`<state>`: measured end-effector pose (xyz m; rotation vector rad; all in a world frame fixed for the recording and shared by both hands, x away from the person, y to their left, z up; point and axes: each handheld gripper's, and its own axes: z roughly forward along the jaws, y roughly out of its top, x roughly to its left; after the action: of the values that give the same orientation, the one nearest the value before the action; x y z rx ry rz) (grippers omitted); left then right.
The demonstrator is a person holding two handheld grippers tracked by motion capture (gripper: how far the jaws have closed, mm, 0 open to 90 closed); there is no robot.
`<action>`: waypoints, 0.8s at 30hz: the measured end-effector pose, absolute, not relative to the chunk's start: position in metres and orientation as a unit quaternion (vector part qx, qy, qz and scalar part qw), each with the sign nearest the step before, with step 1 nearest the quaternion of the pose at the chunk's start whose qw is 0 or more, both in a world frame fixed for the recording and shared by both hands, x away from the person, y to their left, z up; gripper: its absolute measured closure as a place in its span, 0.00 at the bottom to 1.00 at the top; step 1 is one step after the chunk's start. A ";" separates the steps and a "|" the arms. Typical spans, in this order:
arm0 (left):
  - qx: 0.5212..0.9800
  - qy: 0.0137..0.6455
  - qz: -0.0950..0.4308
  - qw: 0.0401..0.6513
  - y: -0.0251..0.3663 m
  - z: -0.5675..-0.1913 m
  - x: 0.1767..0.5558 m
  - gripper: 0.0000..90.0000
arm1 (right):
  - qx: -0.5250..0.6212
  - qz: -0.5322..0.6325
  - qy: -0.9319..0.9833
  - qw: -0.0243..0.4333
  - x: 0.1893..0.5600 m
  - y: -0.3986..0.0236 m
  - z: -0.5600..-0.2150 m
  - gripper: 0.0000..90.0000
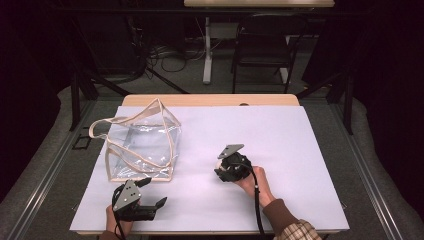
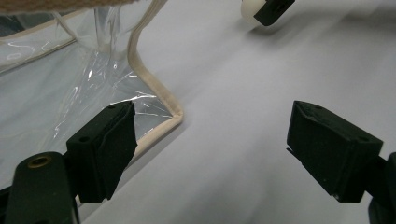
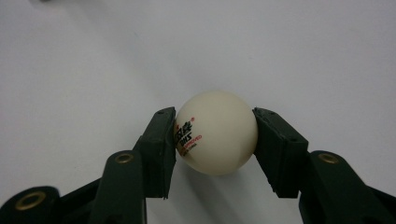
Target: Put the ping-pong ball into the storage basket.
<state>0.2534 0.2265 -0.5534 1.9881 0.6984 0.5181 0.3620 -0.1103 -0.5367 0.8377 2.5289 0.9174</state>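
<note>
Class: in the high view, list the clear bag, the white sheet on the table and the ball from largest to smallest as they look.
1. White sheet
2. Clear bag
3. Ball, mostly hidden inside the right gripper

Right gripper (image 3: 215, 140) fingers clamped; left gripper (image 2: 210, 154) agape.

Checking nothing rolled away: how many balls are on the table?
1: the white ball sits clamped in the right gripper, right of the clear bag. I see none inside the bag.
</note>
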 end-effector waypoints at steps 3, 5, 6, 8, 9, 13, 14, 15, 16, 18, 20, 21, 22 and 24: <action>0.809 0.284 0.211 0.469 0.226 -0.553 0.253 0.18 | 0.292 0.322 0.886 0.163 0.361 -0.111 -0.534 0.56; 0.809 0.284 0.211 0.469 0.226 -0.553 0.253 0.18 | 0.293 0.321 0.886 0.163 0.360 -0.111 -0.534 0.56; 0.809 0.285 0.210 0.469 0.226 -0.554 0.253 0.18 | 0.290 0.322 0.886 0.165 0.360 -0.112 -0.532 0.56; 0.810 0.285 0.210 0.468 0.226 -0.554 0.254 0.18 | 0.289 0.323 0.886 0.166 0.359 -0.113 -0.530 0.56; 0.810 0.284 0.211 0.468 0.226 -0.554 0.254 0.18 | 0.289 0.323 0.886 0.166 0.359 -0.113 -0.530 0.56; 0.810 0.284 0.211 0.468 0.226 -0.553 0.253 0.18 | 0.287 0.324 0.885 0.170 0.357 -0.114 -0.524 0.57; 0.810 0.284 0.211 0.468 0.226 -0.553 0.253 0.18 | 0.287 0.324 0.885 0.171 0.356 -0.114 -0.523 0.56; 0.810 0.284 0.211 0.468 0.226 -0.553 0.253 0.18 | 0.285 0.325 0.886 0.171 0.356 -0.114 -0.522 0.57; 0.810 0.284 0.211 0.468 0.226 -0.553 0.253 0.18 | 0.284 0.324 0.886 0.173 0.355 -0.114 -0.521 0.57; 0.810 0.285 0.211 0.468 0.226 -0.553 0.253 0.18 | 0.284 0.326 0.885 0.175 0.354 -0.114 -0.519 0.56; 0.810 0.284 0.211 0.468 0.226 -0.553 0.253 0.18 | 0.281 0.325 0.886 0.176 0.354 -0.114 -0.518 0.57; 0.809 0.284 0.212 0.468 0.226 -0.553 0.253 0.18 | 0.282 0.326 0.885 0.177 0.353 -0.114 -0.516 0.56; 0.810 0.284 0.211 0.468 0.226 -0.553 0.253 0.18 | 0.281 0.326 0.885 0.178 0.352 -0.115 -0.515 0.56; 0.810 0.284 0.212 0.468 0.226 -0.553 0.253 0.18 | 0.279 0.327 0.885 0.180 0.352 -0.115 -0.513 0.56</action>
<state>0.2533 0.2263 -0.5533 1.9855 0.6971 0.5189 0.3519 -0.1149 -0.5133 0.7883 2.5014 0.9230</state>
